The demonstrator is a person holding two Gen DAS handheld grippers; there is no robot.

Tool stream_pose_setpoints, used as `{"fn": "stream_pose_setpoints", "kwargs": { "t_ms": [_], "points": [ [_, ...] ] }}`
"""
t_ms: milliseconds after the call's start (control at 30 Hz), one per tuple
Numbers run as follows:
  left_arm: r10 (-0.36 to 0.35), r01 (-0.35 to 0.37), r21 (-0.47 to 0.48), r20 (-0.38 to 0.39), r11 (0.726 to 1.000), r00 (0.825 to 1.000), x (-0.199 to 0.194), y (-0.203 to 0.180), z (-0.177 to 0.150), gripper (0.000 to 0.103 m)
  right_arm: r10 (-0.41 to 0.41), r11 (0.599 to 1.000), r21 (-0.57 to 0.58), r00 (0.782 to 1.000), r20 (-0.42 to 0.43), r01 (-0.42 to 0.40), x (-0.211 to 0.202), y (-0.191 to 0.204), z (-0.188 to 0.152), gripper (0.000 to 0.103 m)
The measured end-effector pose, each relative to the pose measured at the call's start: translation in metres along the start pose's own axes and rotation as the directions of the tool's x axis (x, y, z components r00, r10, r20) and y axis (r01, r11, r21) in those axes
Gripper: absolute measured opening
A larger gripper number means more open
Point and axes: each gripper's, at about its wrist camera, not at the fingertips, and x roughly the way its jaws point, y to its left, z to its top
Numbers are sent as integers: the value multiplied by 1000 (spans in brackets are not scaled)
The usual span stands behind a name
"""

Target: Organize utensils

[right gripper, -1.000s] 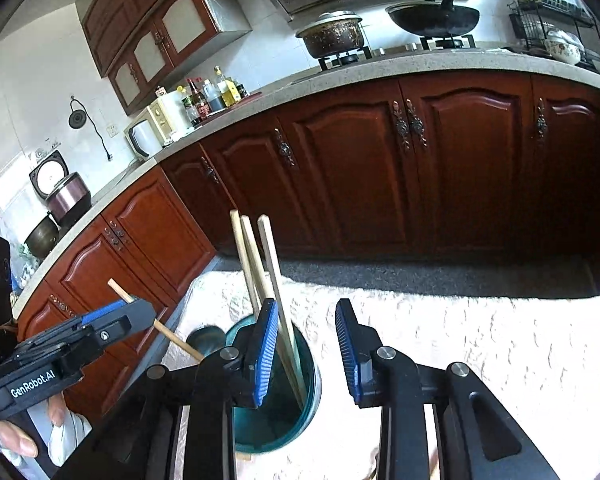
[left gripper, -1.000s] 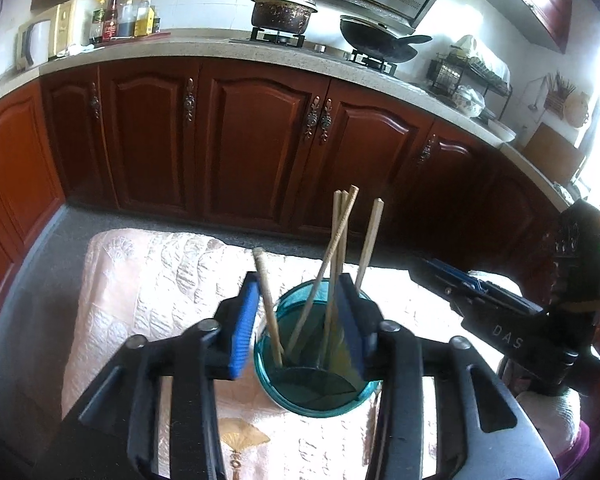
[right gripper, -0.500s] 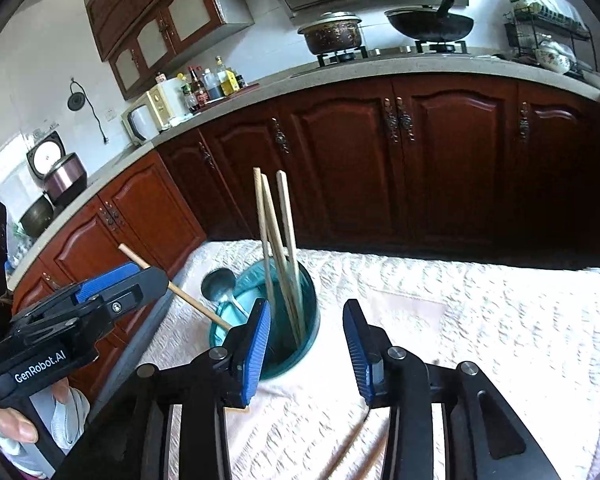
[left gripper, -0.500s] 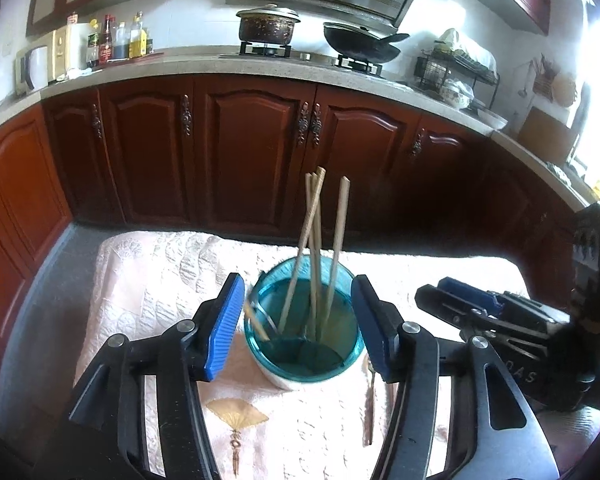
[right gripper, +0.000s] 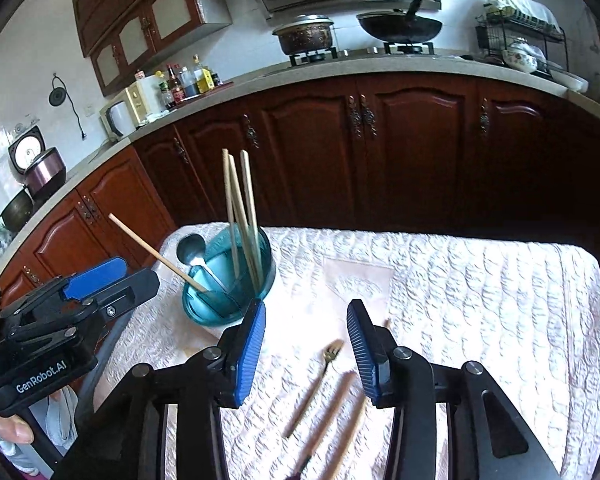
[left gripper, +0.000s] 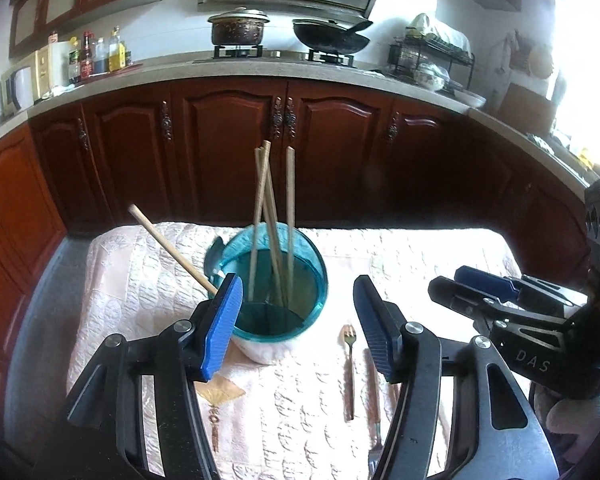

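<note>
A teal cup (left gripper: 300,276) (right gripper: 204,312) stands on the quilted cloth and holds three upright chopsticks (left gripper: 290,200) (right gripper: 246,208). A wooden-handled spoon (left gripper: 168,246) (right gripper: 152,256) leans out of it to the left. My left gripper (left gripper: 298,292) hangs just in front of the cup, its jaws opening with nothing between them. My right gripper (right gripper: 306,312) is to the right of the cup, its jaws opening too and empty. Below it on the cloth lie a small fork (left gripper: 349,360) (right gripper: 320,376) and wooden-handled pieces (right gripper: 332,408).
The cloth-covered table (right gripper: 480,300) ends at a dark gap before the red-brown cabinets (left gripper: 228,148). On the counter behind are a pot (left gripper: 238,30), a wok (left gripper: 330,38) and a dish rack (left gripper: 432,60). A person's hand (right gripper: 12,436) holds the left gripper.
Both grippers have drawn back from the cup and their jaws have widened. The left gripper's fingers no longer flank the cup. The fork and other utensils on the cloth have come into view.
</note>
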Motion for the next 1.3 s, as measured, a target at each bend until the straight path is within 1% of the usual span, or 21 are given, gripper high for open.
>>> {"fn": "stream_pose_setpoints", "kwargs": {
  "t_ms": [233, 467, 767, 933, 1000, 1133, 1167, 1300],
  "points": [
    [-12, 13, 28, -27, 1000, 1000, 4, -17, -15, 59, -28, 999, 27, 999, -44, 29, 2, -14, -17, 40],
    [-18, 21, 51, -73, 998, 997, 16, -29, -30, 59, -46, 997, 63, 995, -85, 52, 6, -32, -34, 41],
    [-27, 34, 52, -134, 998, 991, 34, -31, -45, 59, -45, 994, 93, 987, -157, 60, 24, -48, -53, 41],
    [-64, 68, 22, -177, 997, 982, 42, -21, -60, 59, -38, 993, 104, 972, -230, 63, 46, -59, -69, 41],
    [-78, 80, 5, -206, 997, 976, 48, -15, -67, 59, -28, 991, 120, 965, -260, 61, 59, -66, -76, 40],
    [-90, 87, -22, -256, 996, 962, 61, -11, -78, 59, -5, 986, 157, 957, -291, 53, 81, -75, -81, 40],
    [-95, 92, -25, -265, 995, 960, 65, -12, -80, 59, 7, 984, 174, 954, -301, 48, 92, -80, -80, 39],
    [-107, 105, -26, -298, 994, 948, 82, -20, -85, 59, 12, 979, 196, 951, -308, 51, 106, -88, -75, 39]
  ]
}}
